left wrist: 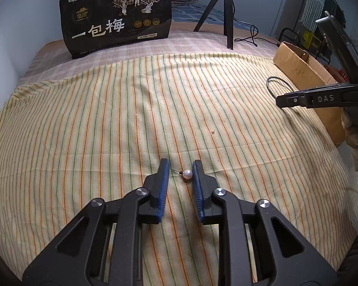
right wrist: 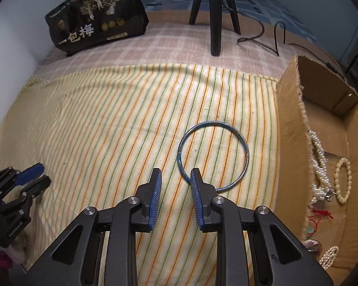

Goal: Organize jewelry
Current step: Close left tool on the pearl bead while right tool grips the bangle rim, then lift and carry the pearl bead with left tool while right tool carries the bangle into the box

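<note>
Where striped cloth (left wrist: pixel 107 119) ends, checked bedding (left wrist: pixel 191 40) begins.

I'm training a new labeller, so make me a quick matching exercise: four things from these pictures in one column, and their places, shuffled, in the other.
Things:
1. pearl bead
2. blue bangle
3. pearl bracelet
4. tripod

Places:
A. inside the cardboard box
B. between the left tongs
C. standing on the checked cloth at the far end
D. flat on the striped cloth, in front of the right tongs

Pairs: 1-B, 2-D, 3-A, 4-C
</note>
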A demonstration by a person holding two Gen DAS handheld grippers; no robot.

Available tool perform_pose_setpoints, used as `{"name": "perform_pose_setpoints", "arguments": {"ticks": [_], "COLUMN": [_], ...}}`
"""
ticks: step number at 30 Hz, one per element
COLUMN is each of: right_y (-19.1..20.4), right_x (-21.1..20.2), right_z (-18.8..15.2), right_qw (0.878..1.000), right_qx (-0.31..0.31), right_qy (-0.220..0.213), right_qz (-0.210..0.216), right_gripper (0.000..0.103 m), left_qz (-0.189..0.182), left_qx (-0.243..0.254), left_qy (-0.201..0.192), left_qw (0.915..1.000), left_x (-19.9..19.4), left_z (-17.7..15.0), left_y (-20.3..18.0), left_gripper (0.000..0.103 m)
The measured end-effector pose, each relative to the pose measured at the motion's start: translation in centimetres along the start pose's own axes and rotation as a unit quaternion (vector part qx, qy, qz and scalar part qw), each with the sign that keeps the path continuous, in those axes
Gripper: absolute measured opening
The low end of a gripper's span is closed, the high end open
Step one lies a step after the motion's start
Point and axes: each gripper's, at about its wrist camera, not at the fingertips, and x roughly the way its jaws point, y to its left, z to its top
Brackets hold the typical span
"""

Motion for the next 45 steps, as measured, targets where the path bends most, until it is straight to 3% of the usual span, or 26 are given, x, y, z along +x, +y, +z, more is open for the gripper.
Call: {"name": "perform_pose_setpoints", "arguments": {"ticks": [3,7,12,25,28,38,45], "right_y": [-0.2,0.0,0.2,0.6,0.7,0.2,-0.1], "right_x": [0.6,0.8,0.8,-2.7,-4.2,-7.5,-8.8], "right_z": [0.2,0.4,0.6,-0.7,-0.9,-1.8,-2.7], "right_qw": [1.0,1.0,1.0,0.996,0.995,0.994,0.993], "right_qx": [0.002,-0.009,-0.017,0.006,0.005,0.001,-0.006], "right_qy": [0.008,0.012,0.012,-0.022,-0.034,-0.062,-0.071], "right_qz": [-0.002,-0.003,0.009,0.085,0.094,0.092,0.093], "right_gripper": [0.023,0.008,0.003,0.003,0.002,0.002,0.002], "left_qz": [-0.001,0.001,0.0,0.001,0.006,0.01,0.013], "left_qx": [-0.003,-0.003,-0.007,-0.022,-0.023,-0.041,-0.024], "left_qy": [-0.001,-0.001,-0.003,-0.014,-0.018,-0.026,-0.037], "left_qw": [1.0,1.0,1.0,0.9997,0.9995,0.9988,0.9989], "left_x": [0.0,0.0,-0.2,-2.2,-3.0,-4.6,-6.0], "left_z": [-0.1,-0.1,-0.2,-0.9,-1.1,-1.9,-2.9], "left_y": [0.1,0.1,0.2,0.1,0.1,0.6,0.2], "left_gripper": [0.015,0.014,0.014,0.014,0.006,0.006,0.006]}}
